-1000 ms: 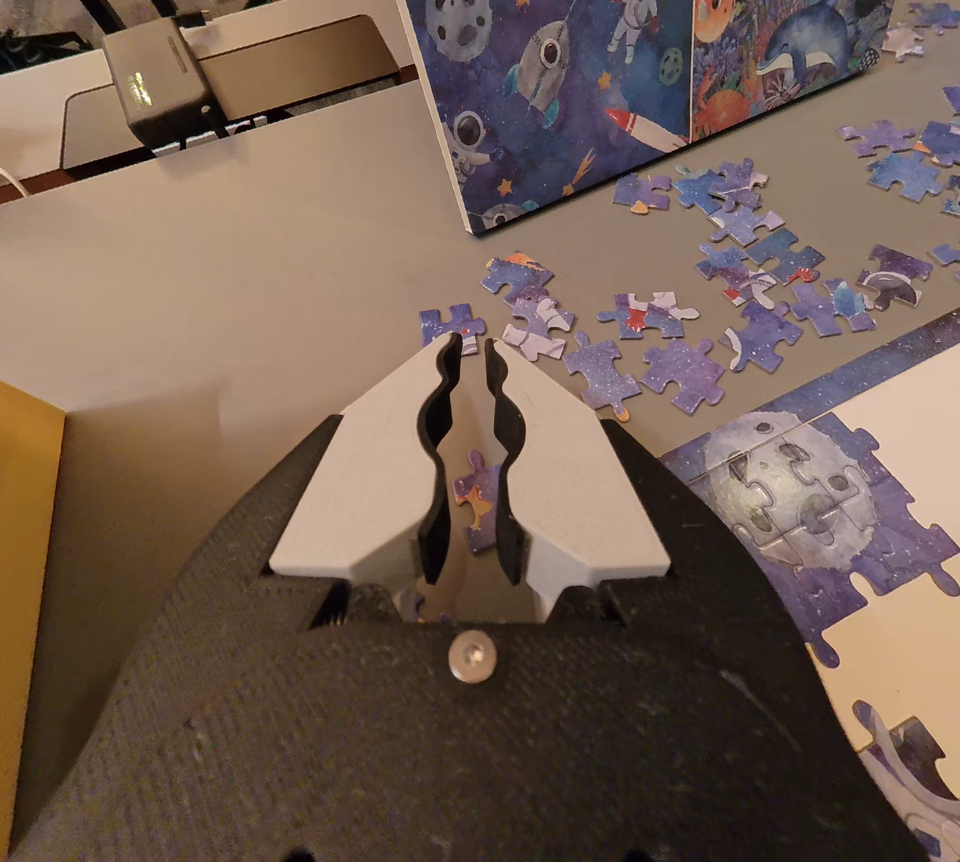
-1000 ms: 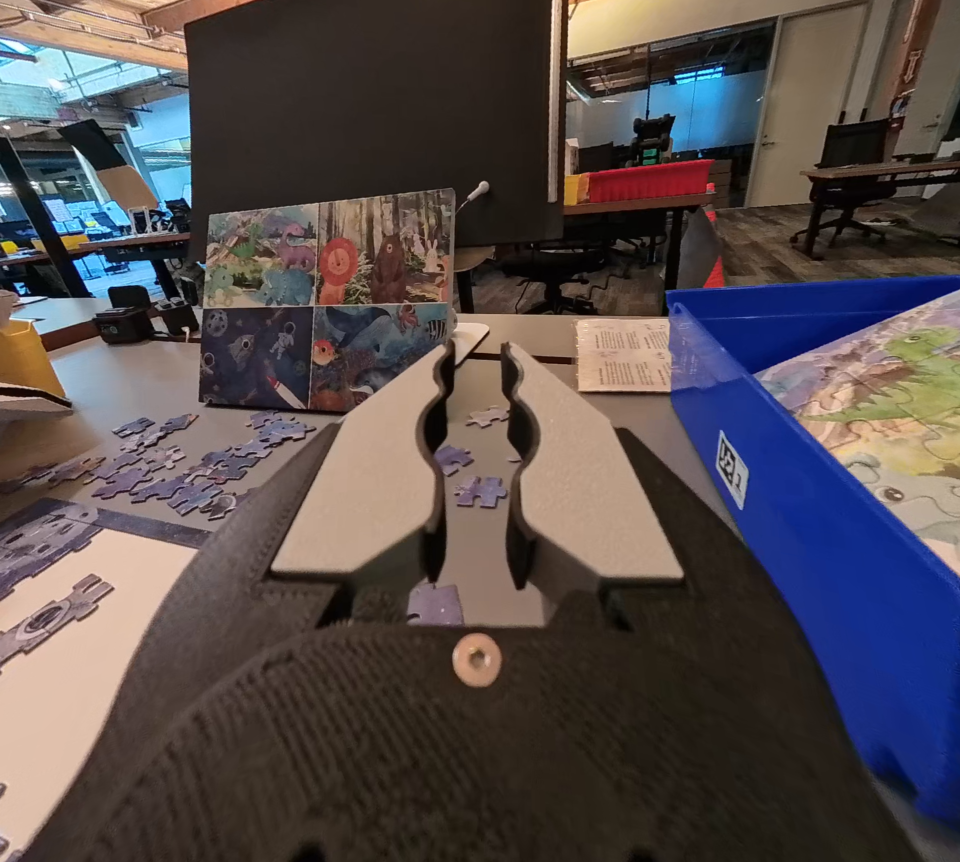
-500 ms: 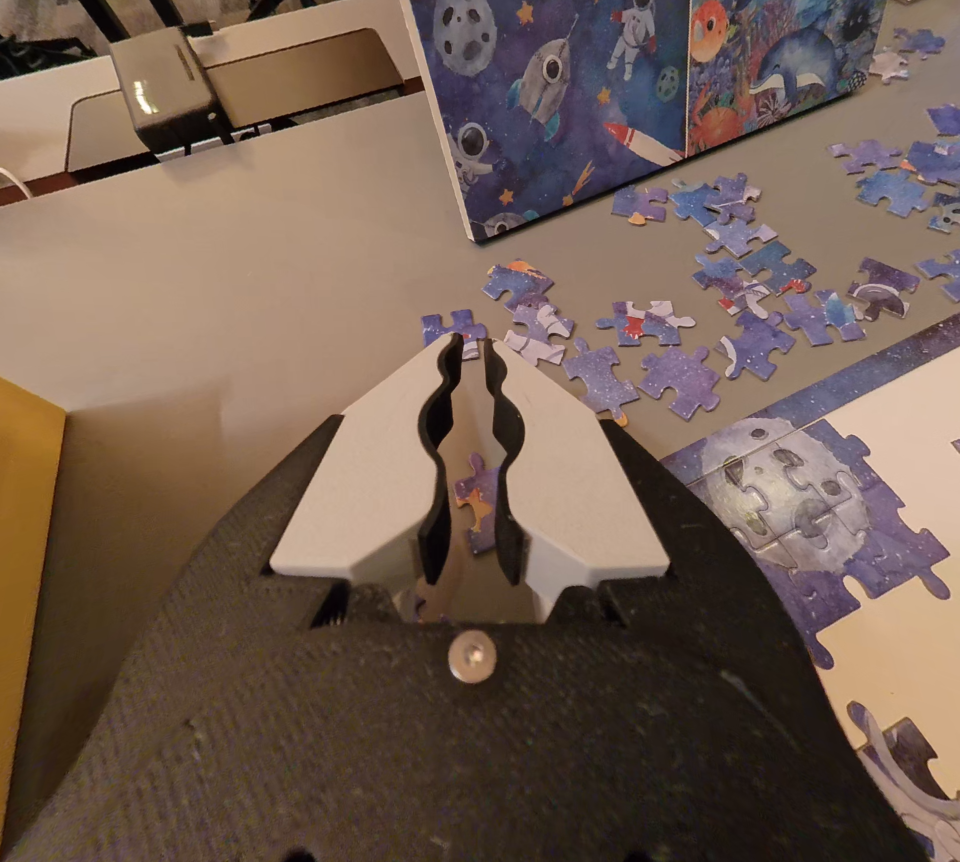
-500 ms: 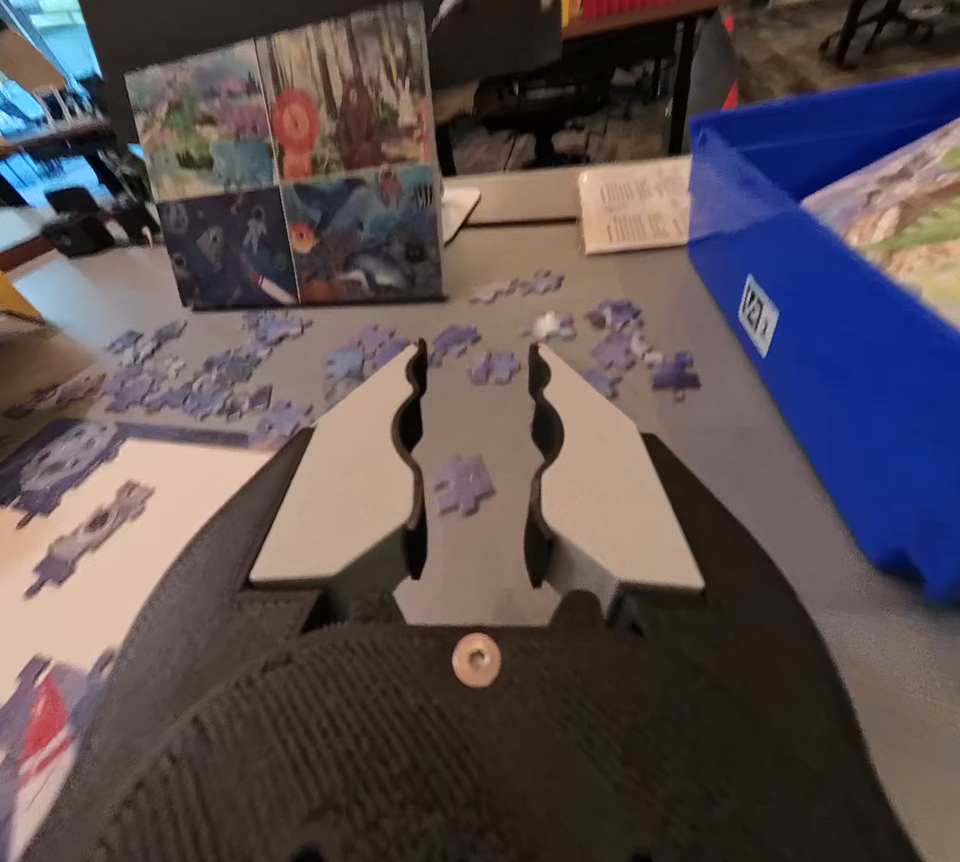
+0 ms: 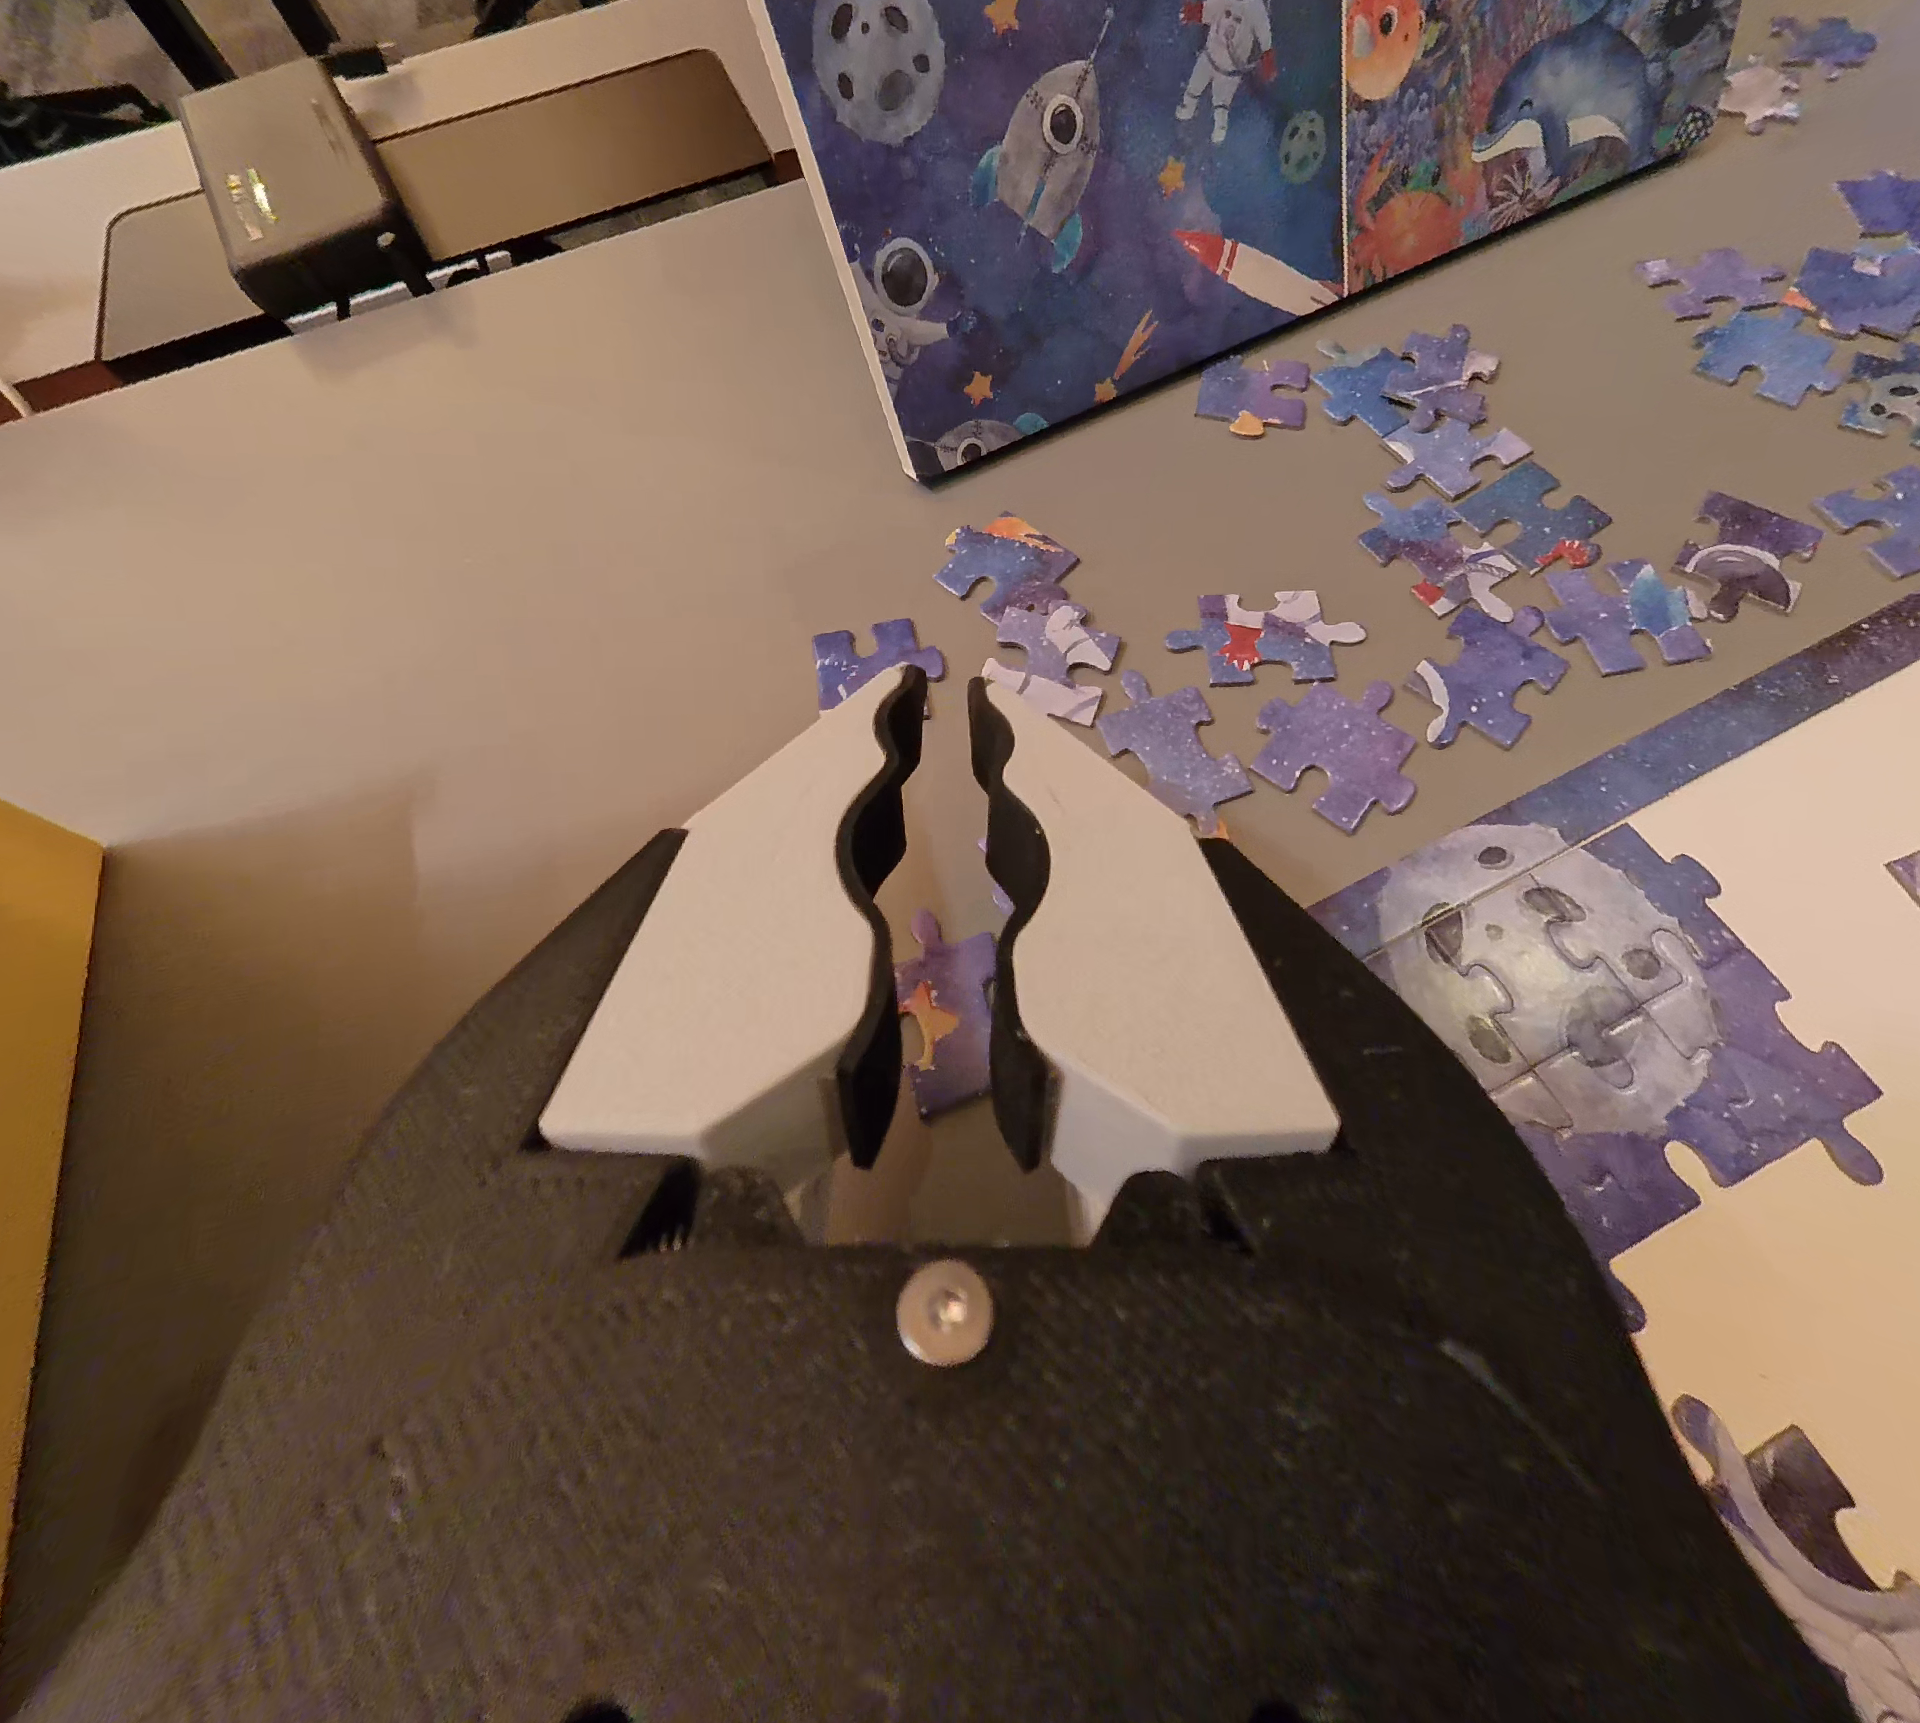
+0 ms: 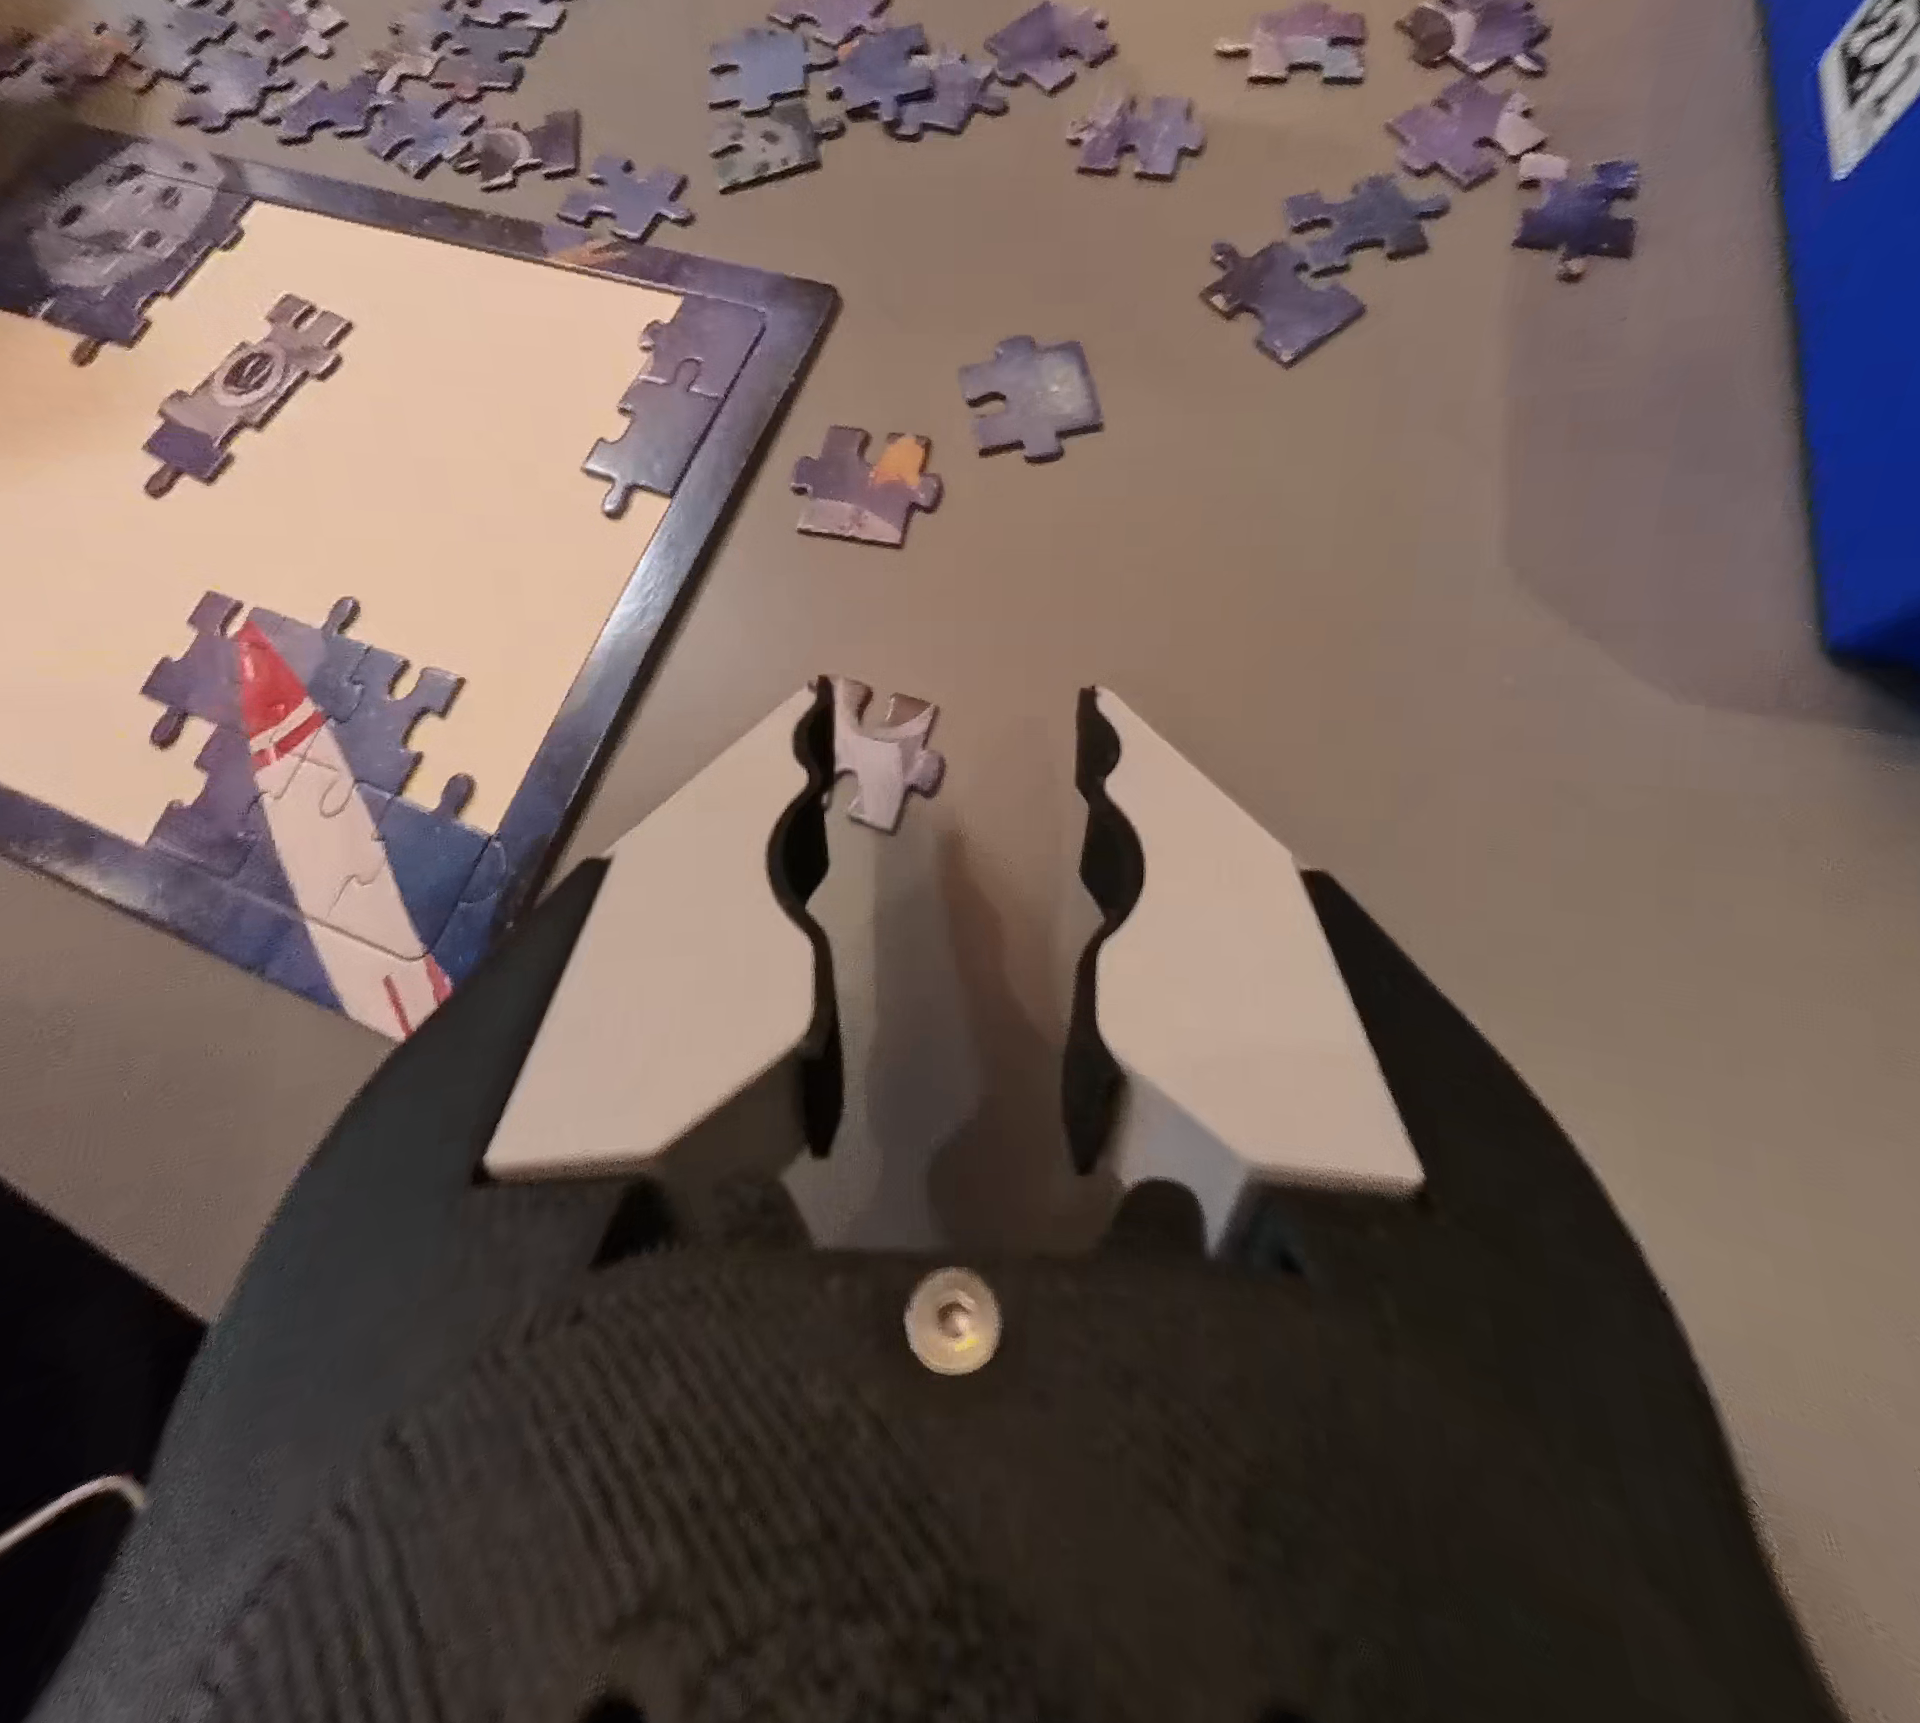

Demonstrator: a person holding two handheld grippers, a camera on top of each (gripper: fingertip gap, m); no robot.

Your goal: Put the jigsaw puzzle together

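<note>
The right gripper (image 6: 951, 697) tipped down toward the table (image 6: 1299, 634), its fingers (image 6: 727, 894) spreading.

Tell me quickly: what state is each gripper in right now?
Left gripper: shut on a purple puzzle piece.
Right gripper: open, holding nothing.

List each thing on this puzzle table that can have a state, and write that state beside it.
Left claw: closed on a puzzle piece.
Purple-and-orange piece: gripped between the pads.
Right claw: open, holding nothing.
Pale piece: flat on the table beside one fingertip, not gripped.
Puzzle frame: partly filled.
Loose pieces: scattered, unjoined.
Picture box: standing upright.
</note>
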